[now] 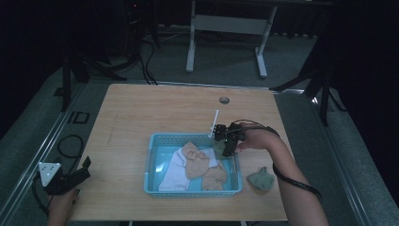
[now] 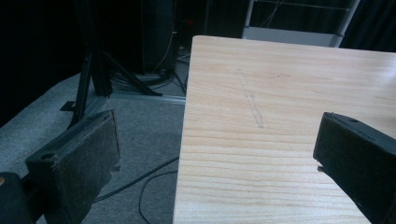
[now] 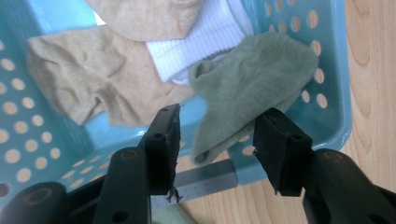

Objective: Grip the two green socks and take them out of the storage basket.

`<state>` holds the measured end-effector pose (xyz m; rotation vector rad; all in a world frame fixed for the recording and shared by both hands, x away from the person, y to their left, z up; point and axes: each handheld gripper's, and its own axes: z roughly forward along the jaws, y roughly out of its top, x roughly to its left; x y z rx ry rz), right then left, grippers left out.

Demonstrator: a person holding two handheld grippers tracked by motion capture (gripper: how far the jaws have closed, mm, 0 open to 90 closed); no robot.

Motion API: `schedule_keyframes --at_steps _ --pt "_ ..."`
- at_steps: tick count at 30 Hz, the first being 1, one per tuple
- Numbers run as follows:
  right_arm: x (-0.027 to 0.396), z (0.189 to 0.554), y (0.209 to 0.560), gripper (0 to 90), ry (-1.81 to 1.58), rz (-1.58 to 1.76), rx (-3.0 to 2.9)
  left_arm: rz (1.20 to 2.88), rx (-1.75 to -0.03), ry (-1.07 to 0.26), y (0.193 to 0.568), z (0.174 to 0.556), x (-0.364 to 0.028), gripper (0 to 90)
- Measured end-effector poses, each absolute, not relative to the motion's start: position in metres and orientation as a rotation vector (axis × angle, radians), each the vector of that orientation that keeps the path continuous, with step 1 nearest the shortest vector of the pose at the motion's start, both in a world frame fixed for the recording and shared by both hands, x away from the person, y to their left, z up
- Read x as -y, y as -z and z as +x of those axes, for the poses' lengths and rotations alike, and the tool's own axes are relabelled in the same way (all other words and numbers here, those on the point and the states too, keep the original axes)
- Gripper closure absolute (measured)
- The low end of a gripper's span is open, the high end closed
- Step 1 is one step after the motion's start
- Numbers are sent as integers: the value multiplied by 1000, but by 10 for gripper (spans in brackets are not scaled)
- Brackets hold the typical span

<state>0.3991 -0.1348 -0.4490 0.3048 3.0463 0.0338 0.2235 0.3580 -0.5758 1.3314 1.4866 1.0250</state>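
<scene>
Right gripper view: a green sock (image 3: 252, 79) lies draped over the blue basket's (image 3: 338, 93) rim at centre right, between my right gripper's (image 3: 217, 140) spread jaws, which do not pinch it. I judge three socks binned; another green sock (image 1: 261, 180) waits at lower right of the high view, my left gripper (image 2: 219, 158) spread and empty.

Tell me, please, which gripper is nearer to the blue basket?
The right gripper. It hangs over the far right corner of the blue basket, jaws apart above a green sock. The left gripper rests at the table's near left edge, well apart from the basket.
</scene>
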Motion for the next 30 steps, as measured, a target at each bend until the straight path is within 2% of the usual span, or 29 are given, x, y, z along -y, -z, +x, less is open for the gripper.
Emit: schedule_keyframes --at_steps 7,11,12,15,16,17,18,19,20,22,30 --pt "129 411 466 452 43 367 -3051 1333 -1486 -1024 576 224 -358 7" --pt "126 413 478 459 82 365 -3050 1332 -1485 -1025 576 224 -358 7" --pt "125 413 480 492 86 366 -3054 1333 -1486 -1024 576 224 -358 7" --pt "124 412 485 519 100 352 -3054 1333 -1486 -1024 576 224 -358 7" --pt "123 411 493 582 137 339 -3061 1332 -1487 -1024 576 224 -358 7" --pt "123 411 493 582 137 339 -3061 1332 -1487 -1024 576 224 -358 7" --pt "122 410 496 641 141 327 -3059 1332 -1488 -1025 576 224 -358 7" --pt "122 410 496 641 141 327 -3059 1332 -1488 -1025 576 224 -358 7" --pt "121 410 498 766 147 317 -3056 1332 -1487 -1023 576 224 -358 7" --pt "121 410 496 825 137 320 -3059 1330 -1489 -1023 576 224 -358 7" --pt "122 404 470 849 91 295 -3052 1332 -1488 -1024 576 224 -358 7"
